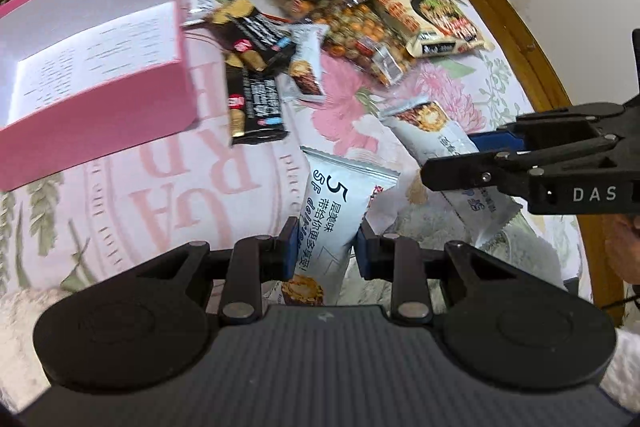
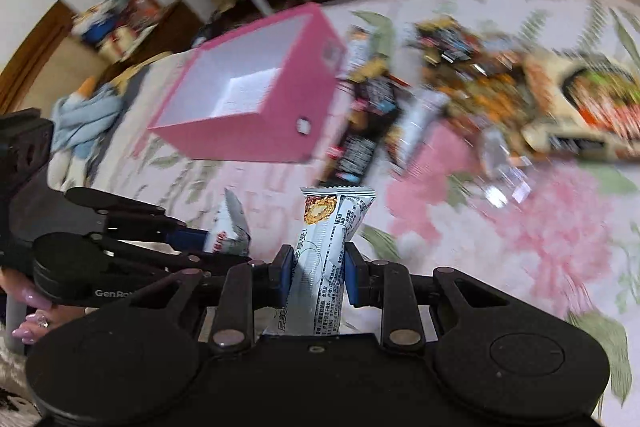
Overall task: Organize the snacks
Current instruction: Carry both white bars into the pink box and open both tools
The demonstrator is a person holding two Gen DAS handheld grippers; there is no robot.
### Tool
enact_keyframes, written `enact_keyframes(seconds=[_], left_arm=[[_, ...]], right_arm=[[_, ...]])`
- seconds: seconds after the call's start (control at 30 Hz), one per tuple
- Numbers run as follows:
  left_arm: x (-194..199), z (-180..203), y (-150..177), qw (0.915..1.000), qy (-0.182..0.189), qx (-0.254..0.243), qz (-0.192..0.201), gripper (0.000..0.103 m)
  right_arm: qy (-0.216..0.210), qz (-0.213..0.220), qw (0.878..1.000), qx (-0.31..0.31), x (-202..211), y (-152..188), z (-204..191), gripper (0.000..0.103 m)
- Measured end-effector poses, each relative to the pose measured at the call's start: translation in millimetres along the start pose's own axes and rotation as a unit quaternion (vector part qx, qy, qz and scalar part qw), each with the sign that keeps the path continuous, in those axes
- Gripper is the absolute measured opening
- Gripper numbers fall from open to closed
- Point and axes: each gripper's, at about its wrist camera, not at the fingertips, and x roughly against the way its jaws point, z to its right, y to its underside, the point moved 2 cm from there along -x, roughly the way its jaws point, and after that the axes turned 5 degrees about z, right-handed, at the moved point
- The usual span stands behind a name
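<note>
My left gripper (image 1: 326, 247) is shut on a white snack bar (image 1: 336, 203) and holds it above the flowered cloth. My right gripper (image 2: 316, 267) is shut on a second white snack bar (image 2: 326, 247); it also shows in the left wrist view (image 1: 452, 155), with its bar (image 1: 436, 127) at the right. An open pink box (image 1: 96, 67) with a white inside stands at the left, and appears in the right wrist view (image 2: 248, 99) ahead. The left gripper (image 2: 224, 247) with its bar (image 2: 232, 227) shows at the left of the right wrist view.
A heap of snacks lies beyond the grippers: black bars (image 1: 256, 67), a clear bag of coloured nuts (image 1: 360, 31), a noodle packet (image 1: 436, 19) and another white bar (image 1: 308, 67). The wooden table edge (image 1: 520, 39) runs along the right. A blue cloth (image 2: 80, 115) lies left of the box.
</note>
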Motion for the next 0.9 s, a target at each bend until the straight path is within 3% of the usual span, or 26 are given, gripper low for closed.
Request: enact_keyframes(seconds=[0.2, 0.37, 0.5, 0.57, 0.67, 0.83, 0.9], left_arm=[[41.8, -21.5, -5.3, 0.9994, -0.008, 0.013, 0.032, 0.027], [67.7, -43.0, -15.6, 0.9973, -0.023, 0.036, 0.060, 0.027], [78.7, -65.8, -36.9, 0.9946, -0.036, 0.058, 0.078, 0.027], [78.8, -77.0, -51.8, 0.9939, -0.030, 0.062, 0.086, 0.027], [68.5, -94.5, -79.2, 0.9936, -0.027, 0.071, 0.083, 0.027], [44.6, -126.5, -120.2, 0.9920, -0.050, 0.084, 0.080, 0.027], [34.6, -147.2, -132.6, 0.9890, -0.059, 0.111, 0.079, 0.027]], right_arm=[[-0.029, 0.013, 0.997, 0.069, -5.5, -27.8, -38.4, 0.030], [-0.059, 0.032, 0.994, 0.081, -18.5, -46.9, -49.4, 0.031], [-0.058, 0.048, 0.991, 0.108, -32.5, -67.6, -64.1, 0.031], [-0.061, 0.054, 0.987, 0.140, -41.6, -82.3, -73.4, 0.031], [-0.032, 0.050, 0.974, 0.218, -64.4, -102.4, -86.6, 0.030], [-0.012, 0.039, 0.961, 0.272, -101.8, -144.8, -98.2, 0.030], [-0.009, 0.035, 0.957, 0.289, -116.1, -159.4, -102.0, 0.030]])
